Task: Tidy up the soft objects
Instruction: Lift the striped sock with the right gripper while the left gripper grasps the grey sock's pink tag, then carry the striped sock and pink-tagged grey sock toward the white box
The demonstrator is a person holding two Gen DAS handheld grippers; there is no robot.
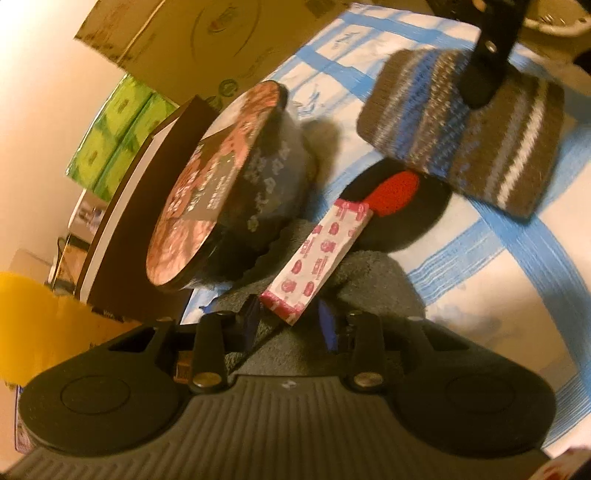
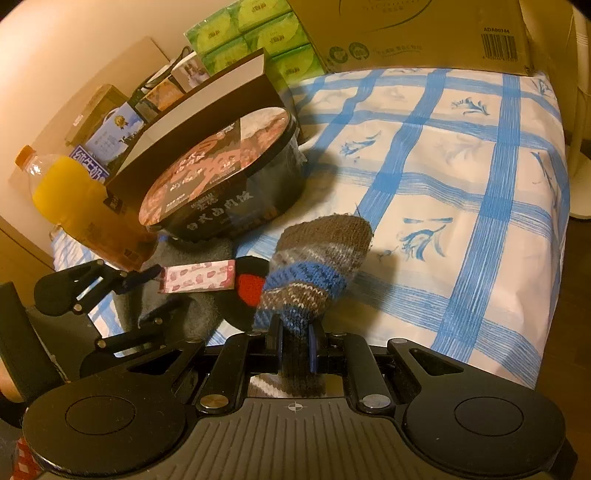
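My right gripper (image 2: 297, 349) is shut on a brown, blue and white striped knit sock (image 2: 317, 262) and holds it above the bed; the sock also shows in the left wrist view (image 1: 465, 147), hanging from the right gripper's fingers (image 1: 487, 62). My left gripper (image 1: 291, 321) is closed around a pink-and-white patterned packet (image 1: 317, 254) over a grey fleece item (image 1: 354, 288); the gripper (image 2: 147, 291) and the packet (image 2: 199, 277) also show in the right wrist view. A black soft item with a red patch (image 1: 397, 192) lies beyond the packet.
A round black instant-meal bowl (image 2: 229, 177) stands on the blue-checked sheet (image 2: 461, 177). An orange drink bottle (image 2: 70, 199), a dark box (image 2: 207, 107), green tissue packs (image 2: 258, 33) and a cardboard box (image 2: 406, 29) line the left and back.
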